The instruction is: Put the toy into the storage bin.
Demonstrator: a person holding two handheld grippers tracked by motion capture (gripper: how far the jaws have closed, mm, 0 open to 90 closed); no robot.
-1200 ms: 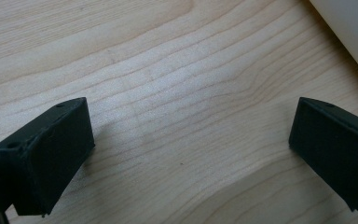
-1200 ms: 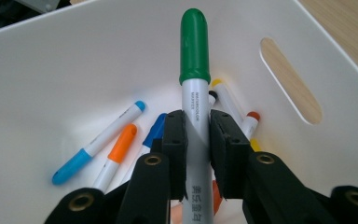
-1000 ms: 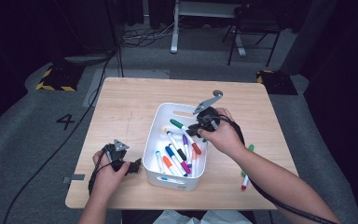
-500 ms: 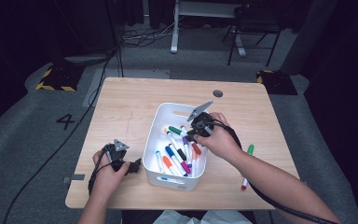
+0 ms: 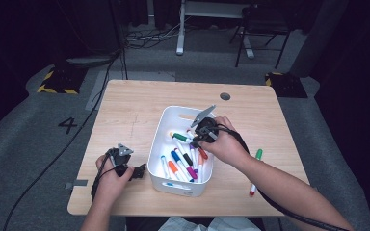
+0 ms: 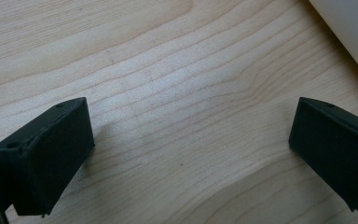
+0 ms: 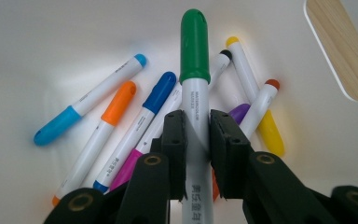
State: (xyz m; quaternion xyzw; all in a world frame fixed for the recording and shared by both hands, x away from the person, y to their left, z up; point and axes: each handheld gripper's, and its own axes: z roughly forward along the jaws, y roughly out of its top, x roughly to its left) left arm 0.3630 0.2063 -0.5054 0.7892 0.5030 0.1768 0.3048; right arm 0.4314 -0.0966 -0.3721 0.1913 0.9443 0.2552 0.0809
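Right tongs [image 7: 196, 135] pinch a green-capped marker [image 7: 194, 74] over the white bin [image 5: 166, 125], cap pointing down at the loose markers [image 7: 121, 121] lying inside. Left tongs [image 6: 191, 154] are spread wide with nothing between them, resting low on the bench [image 5: 125, 110] just left of the bin. Two more markers [image 5: 255, 168] lie on the bench right of the bin.
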